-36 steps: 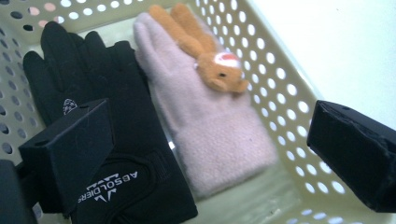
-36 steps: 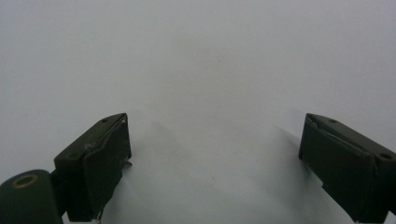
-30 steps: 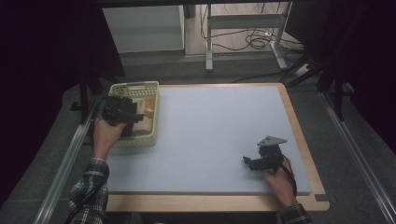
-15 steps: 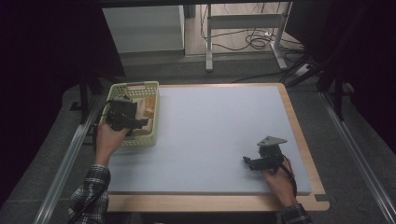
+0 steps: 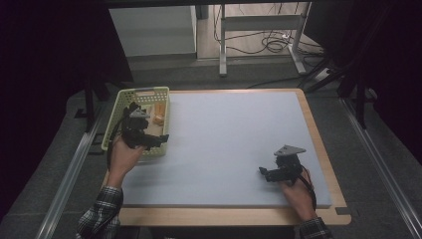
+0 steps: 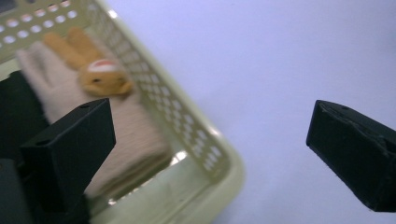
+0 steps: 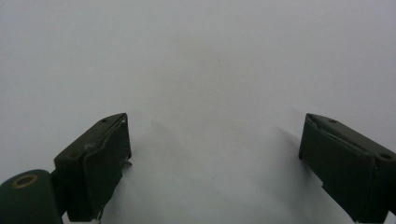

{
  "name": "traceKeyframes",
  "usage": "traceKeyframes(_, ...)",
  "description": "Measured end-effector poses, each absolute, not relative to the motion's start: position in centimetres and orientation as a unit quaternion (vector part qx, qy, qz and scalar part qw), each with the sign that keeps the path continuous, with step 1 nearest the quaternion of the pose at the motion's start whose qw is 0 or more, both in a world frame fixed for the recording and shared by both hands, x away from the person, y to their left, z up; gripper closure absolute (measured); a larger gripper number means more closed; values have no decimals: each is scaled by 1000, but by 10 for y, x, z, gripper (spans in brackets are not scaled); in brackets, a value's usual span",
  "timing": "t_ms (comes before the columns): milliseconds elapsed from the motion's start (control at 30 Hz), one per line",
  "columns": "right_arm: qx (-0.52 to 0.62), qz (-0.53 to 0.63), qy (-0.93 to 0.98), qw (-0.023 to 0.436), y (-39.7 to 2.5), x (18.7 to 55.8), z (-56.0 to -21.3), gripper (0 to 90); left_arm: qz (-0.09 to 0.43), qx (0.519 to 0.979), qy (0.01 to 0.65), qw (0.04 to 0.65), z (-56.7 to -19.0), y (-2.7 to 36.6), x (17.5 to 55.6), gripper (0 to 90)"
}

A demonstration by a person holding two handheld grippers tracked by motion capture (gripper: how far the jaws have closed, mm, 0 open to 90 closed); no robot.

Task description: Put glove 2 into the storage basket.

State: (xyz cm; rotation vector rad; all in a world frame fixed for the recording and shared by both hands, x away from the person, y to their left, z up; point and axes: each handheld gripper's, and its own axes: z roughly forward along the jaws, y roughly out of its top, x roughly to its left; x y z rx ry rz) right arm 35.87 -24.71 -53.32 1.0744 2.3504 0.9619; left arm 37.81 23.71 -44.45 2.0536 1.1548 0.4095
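Observation:
A pale yellow-green perforated basket (image 5: 112, 122) stands at the table's left edge. Inside it lie an orange plush toy (image 6: 99, 77) and a folded pinkish cloth (image 6: 135, 133); the toy (image 5: 158, 118) also shows in the high view. My left gripper (image 5: 160, 141) hovers over the basket's near right corner, open and holding nothing. In the left gripper view its jaws (image 6: 210, 126) straddle the basket rim (image 6: 205, 156), one over the cloth and one over the mat. My right gripper (image 5: 263, 173) rests low over the mat at the near right, and its jaws (image 7: 215, 135) stand open with nothing between them.
A light blue-grey mat (image 5: 229, 134) covers most of the wooden table (image 5: 224, 216). Beyond the table's far edge are metal stand legs (image 5: 223, 45) and cables on the floor. Dark rails run along both sides of the table.
My left gripper has drifted from the middle of the basket toward its near right corner. The right gripper has stayed put.

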Motion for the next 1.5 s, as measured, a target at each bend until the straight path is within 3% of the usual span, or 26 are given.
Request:
traceKeyframes(700, 383, 342, 837, 191, -247, 359, -533, 86, 144, 825, 371, 401, -456, 177, 334, 20)
traceKeyframes(1500, 383, 342, 837, 192, -247, 358, -533, 86, 135, 856, 329, 374, -539, 146, 308, 0)
